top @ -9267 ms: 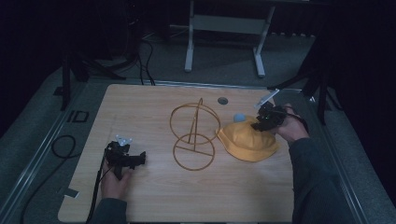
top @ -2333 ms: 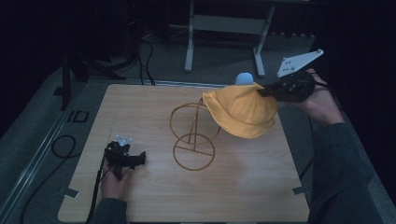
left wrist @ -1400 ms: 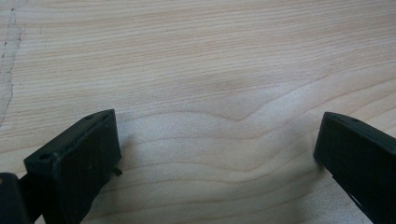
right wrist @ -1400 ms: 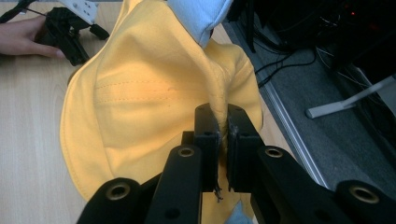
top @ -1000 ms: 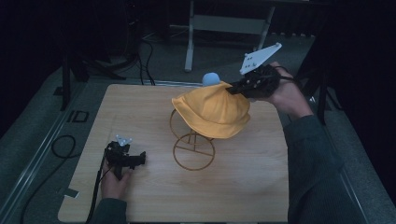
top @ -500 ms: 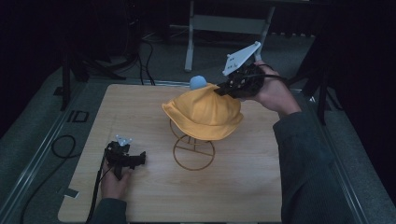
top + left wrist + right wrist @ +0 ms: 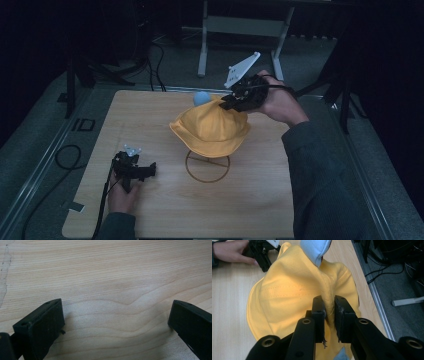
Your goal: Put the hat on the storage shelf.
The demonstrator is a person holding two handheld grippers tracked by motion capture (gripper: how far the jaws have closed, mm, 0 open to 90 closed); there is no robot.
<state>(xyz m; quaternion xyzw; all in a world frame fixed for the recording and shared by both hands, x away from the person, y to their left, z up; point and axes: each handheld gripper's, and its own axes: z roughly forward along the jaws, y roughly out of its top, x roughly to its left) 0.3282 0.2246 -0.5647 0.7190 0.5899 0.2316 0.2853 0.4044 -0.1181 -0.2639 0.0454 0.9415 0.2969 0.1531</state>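
Note:
A yellow hat (image 7: pixel 210 130) with a light blue pompom (image 7: pixel 201 97) sits draped over a gold wire stand (image 7: pixel 207 167) at the middle of the wooden table (image 7: pixel 250 210). My right gripper (image 7: pixel 227 102) reaches in from the right at the hat's crown. In the right gripper view the jaws (image 7: pixel 329 301) pinch a raised fold of the yellow hat (image 7: pixel 287 295) below the pompom (image 7: pixel 314 250); they have just been opening slightly, with the fold still between them. My left gripper (image 7: pixel 150 170) rests on the table at the near left, and its jaws (image 7: pixel 116 312) stand open over bare wood.
A white metal frame (image 7: pixel 240 25) stands on the floor behind the table. Cables (image 7: pixel 65 155) lie on the floor at the left. The person's other hand and the left gripper (image 7: pixel 259 252) lie beyond the hat in the right gripper view.
The right hand has carried the hat leftward and down, so it now covers the stand's upper ring. The left gripper has stayed put.

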